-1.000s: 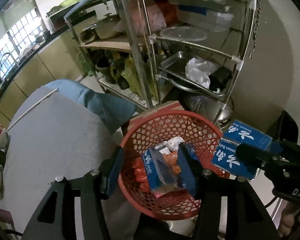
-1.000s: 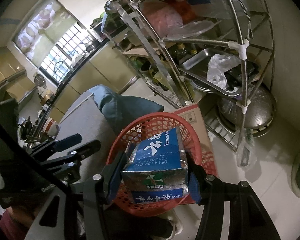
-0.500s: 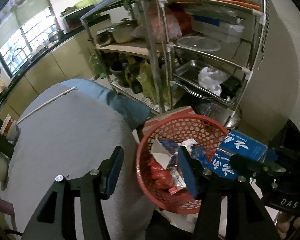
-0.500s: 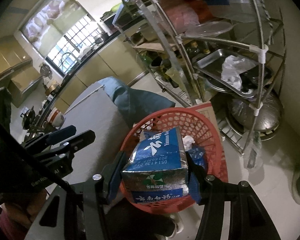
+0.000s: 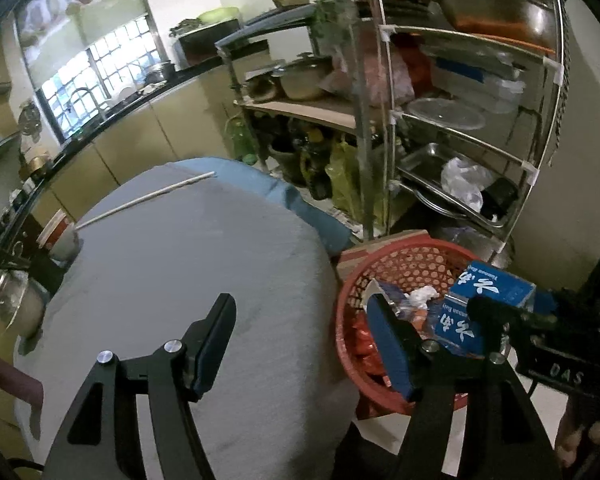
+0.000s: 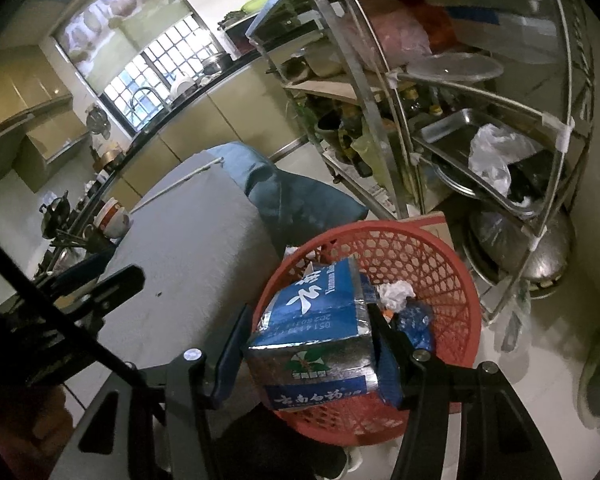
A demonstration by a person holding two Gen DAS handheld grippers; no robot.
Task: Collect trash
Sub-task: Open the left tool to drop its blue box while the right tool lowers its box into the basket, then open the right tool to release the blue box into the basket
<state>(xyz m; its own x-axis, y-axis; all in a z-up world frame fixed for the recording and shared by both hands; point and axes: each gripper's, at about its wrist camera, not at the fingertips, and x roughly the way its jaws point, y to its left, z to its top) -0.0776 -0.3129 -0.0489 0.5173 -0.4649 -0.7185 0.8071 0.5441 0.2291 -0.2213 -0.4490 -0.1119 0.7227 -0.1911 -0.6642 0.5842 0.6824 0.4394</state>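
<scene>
A red mesh basket (image 5: 342, 320) (image 6: 420, 240) sits beside the grey-clothed table (image 5: 180, 264). It holds a crumpled white tissue (image 5: 422, 294), red packets (image 5: 364, 340) and a blue wrapper (image 6: 416, 320). My left gripper (image 5: 300, 312) hangs over the table edge and the basket's left rim. Its jaws are opening, with nothing between them. My right gripper (image 6: 308, 316) is shut on a blue-and-silver carton (image 6: 328, 356) and holds it tilted over the basket. The left wrist view shows that carton (image 5: 484, 292) at the basket's right side.
A metal rack (image 5: 460, 140) crowded with pans, trays and bags stands just behind the basket. A cardboard box (image 5: 380, 244) lies under the basket. On the table are a long white stick (image 5: 148, 198) and a paper cup (image 5: 58, 236) at its far left.
The left gripper let go of a blue wrapper packet, which now lies in the basket. It then swung left over the table with its jaws wider. The right gripper carried the carton over the basket.
</scene>
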